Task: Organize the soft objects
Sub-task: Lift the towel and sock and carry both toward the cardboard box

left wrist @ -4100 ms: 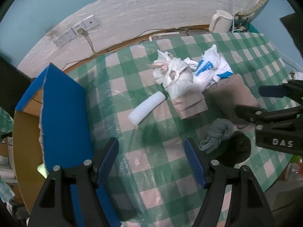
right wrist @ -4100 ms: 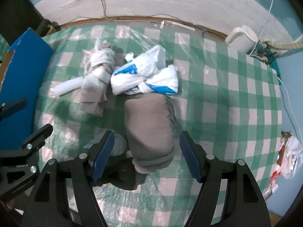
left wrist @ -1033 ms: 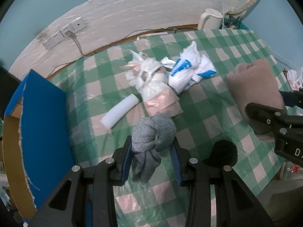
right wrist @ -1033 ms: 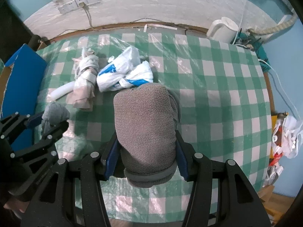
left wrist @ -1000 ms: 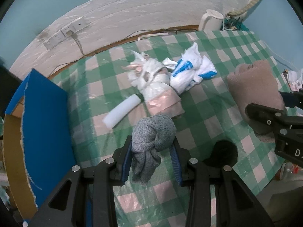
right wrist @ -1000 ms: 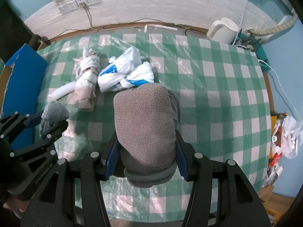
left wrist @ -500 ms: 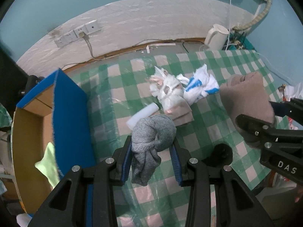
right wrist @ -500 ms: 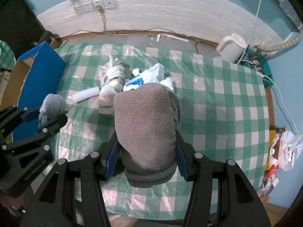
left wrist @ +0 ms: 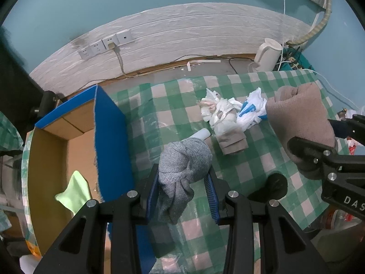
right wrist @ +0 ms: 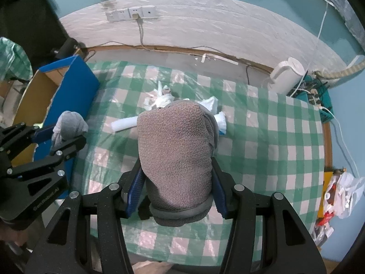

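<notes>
Grey sock bundle now lifted in left tool; brown fleece roll lifted, clenched in right tool

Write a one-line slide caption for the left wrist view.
Left gripper holds a grey sock above the checked tablecloth.

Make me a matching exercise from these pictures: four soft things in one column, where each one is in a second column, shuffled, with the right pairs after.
Things
1. grey knitted bundle
2. brown fleece roll
3. white roll
4. light green cloth

Places
A. lying on the checked tablecloth
B. inside the cardboard box
C. clamped in the left gripper
D. clamped in the right gripper

Pairs: 1-C, 2-D, 3-A, 4-B
</notes>
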